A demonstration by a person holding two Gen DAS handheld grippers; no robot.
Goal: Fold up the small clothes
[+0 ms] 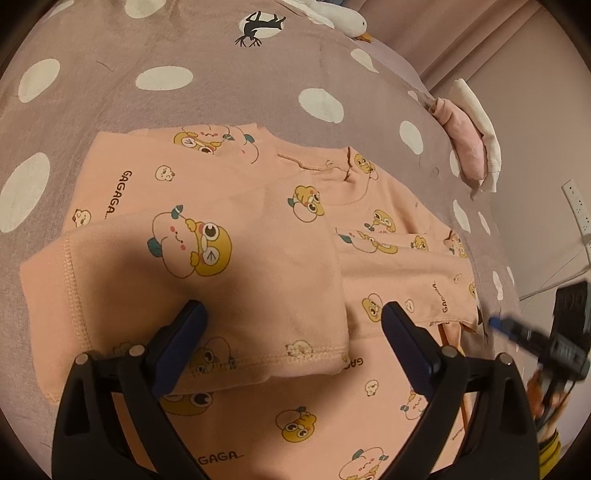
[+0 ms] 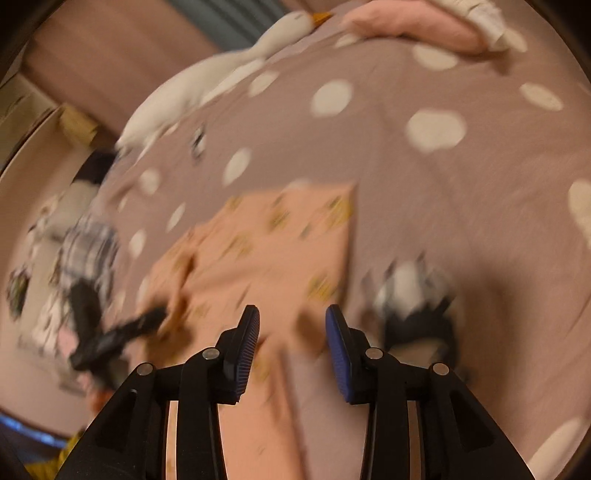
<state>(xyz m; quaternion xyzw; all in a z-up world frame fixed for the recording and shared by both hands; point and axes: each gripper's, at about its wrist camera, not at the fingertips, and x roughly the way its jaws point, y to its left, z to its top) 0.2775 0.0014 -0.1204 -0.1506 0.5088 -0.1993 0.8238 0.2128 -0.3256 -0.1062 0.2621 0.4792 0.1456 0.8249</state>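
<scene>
A pink child's top (image 1: 236, 206) printed with cartoon figures lies flat on the bed, one side folded over its middle. My left gripper (image 1: 294, 314) hovers just above the folded part, jaws wide open and holding nothing. My right gripper (image 1: 517, 330) shows as a dark blur past the top's right edge. The right wrist view is smeared by motion: the pink top (image 2: 280, 251) lies ahead, and my right gripper (image 2: 291, 317) stands open above its near edge with nothing between the pads. The left gripper (image 2: 118, 332) is a black blur at the left.
The bed cover (image 1: 229, 92) is mauve with white spots. A stack of folded pink and white clothes (image 1: 471, 147) sits at the bed's far right edge. A white goose plush (image 1: 345, 18) lies at the back. A wall socket (image 1: 576, 208) and cables are on the right.
</scene>
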